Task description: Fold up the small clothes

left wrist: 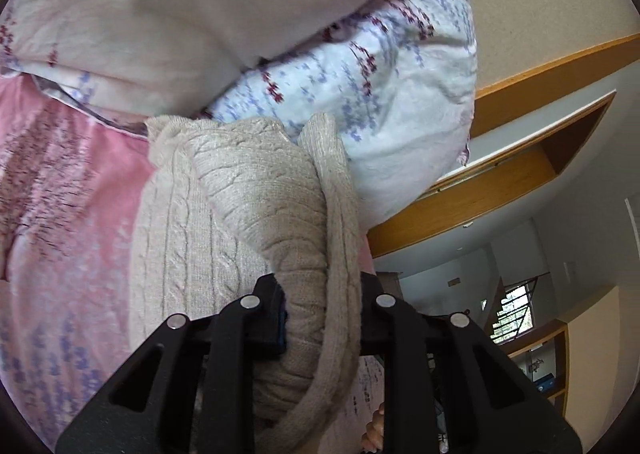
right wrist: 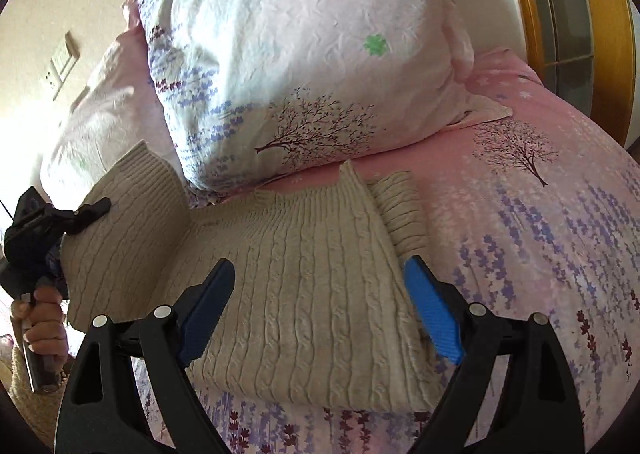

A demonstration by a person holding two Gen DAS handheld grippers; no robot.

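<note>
Beige knit sweater (right wrist: 304, 274) lower centre on pink bedsheet (right wrist: 540, 222), below pillow (right wrist: 304, 66) | left gripper (left wrist: 320, 314) clamps a bunched fold, fingertips buried in knit | right gripper (right wrist: 320, 306) jaws spread, hovering | sweater's near hem cut off.

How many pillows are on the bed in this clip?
2: a floral pillow behind the beige sweater, and a pale pink pillow further left against the wall. Others may be out of frame.
</note>
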